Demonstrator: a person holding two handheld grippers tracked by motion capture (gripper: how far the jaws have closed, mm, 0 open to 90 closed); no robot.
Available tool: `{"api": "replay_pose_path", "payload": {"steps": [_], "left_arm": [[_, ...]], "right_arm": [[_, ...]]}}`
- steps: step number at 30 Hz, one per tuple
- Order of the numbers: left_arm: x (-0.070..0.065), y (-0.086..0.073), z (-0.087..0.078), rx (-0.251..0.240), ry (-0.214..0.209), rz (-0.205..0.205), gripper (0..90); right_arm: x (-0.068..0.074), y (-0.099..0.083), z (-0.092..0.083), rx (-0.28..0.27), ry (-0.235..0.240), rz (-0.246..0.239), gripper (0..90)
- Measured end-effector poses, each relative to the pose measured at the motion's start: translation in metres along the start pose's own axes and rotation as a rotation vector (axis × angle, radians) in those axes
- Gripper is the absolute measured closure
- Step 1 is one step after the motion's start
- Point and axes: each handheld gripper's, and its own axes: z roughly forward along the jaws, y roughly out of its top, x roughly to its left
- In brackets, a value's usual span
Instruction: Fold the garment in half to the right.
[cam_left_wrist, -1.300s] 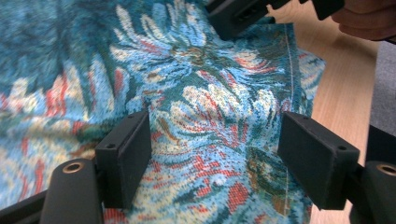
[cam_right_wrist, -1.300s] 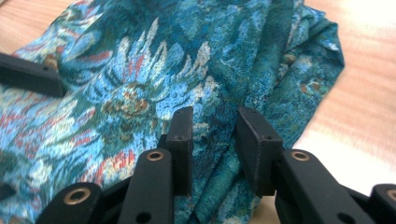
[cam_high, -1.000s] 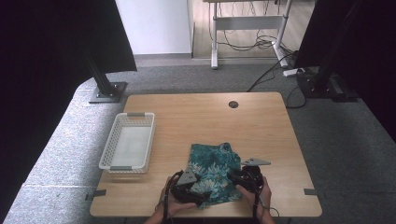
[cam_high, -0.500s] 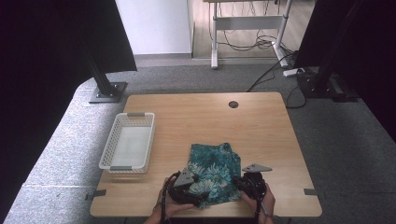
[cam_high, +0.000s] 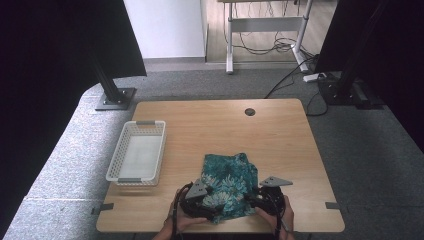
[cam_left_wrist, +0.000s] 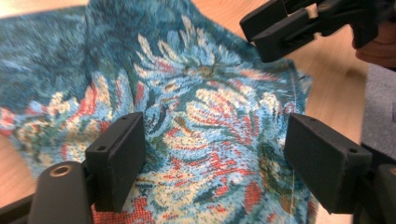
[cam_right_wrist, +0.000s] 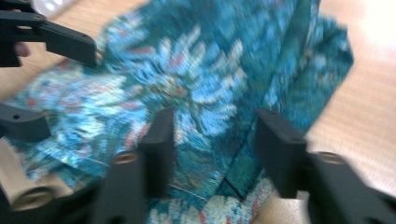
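A teal cloth with a flower pattern (cam_high: 229, 185) lies rumpled near the table's front edge. My left gripper (cam_high: 214, 211) is at its near left corner. Its jaws have just been opening and now stand wide, with the cloth (cam_left_wrist: 196, 107) spread beneath and beyond them, untouched by the pads. My right gripper (cam_high: 251, 201) is at the cloth's near right side. Its jaws have also just opened, and the folded cloth (cam_right_wrist: 201, 84) lies behind the gap without being pinched. Each gripper view shows the other gripper across the cloth: the right gripper (cam_left_wrist: 280, 28) and the left gripper (cam_right_wrist: 70, 88).
A white mesh basket (cam_high: 150, 123) stands to the left of the cloth with nothing in it. The wooden table (cam_high: 280, 145) has a round cable hole (cam_high: 250, 111) near its far edge. Dark stands and cables sit on the floor behind.
The right gripper has drawn back a little toward the near edge. The left hand and the cloth have kept their place.
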Motion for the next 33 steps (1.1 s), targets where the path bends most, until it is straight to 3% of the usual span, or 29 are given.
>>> {"api": "replay_pose_path", "payload": {"steps": [5,10,17,27,33], "left_arm": [[0.0,-0.002,-0.012,-0.016,0.008,-0.013,19.2],[0.0,-0.008,-0.022,-0.015,0.027,-0.022,19.2],[-0.004,-0.02,-0.04,-0.019,0.059,-0.025,19.2],[-0.009,-0.039,-0.065,-0.019,0.088,-0.032,19.2],[-0.007,-0.045,-0.067,-0.01,0.097,-0.043,19.1]], "right_arm": [[0.004,-0.003,-0.008,-0.041,0.052,-0.044,29.7],[0.005,-0.011,-0.013,-0.059,0.053,-0.085,24.4],[0.004,-0.024,-0.035,-0.08,0.041,-0.139,21.6],[-0.001,-0.049,-0.058,-0.067,0.02,-0.148,20.5],[0.0,-0.057,-0.059,-0.046,0.007,-0.15,20.6]]}}
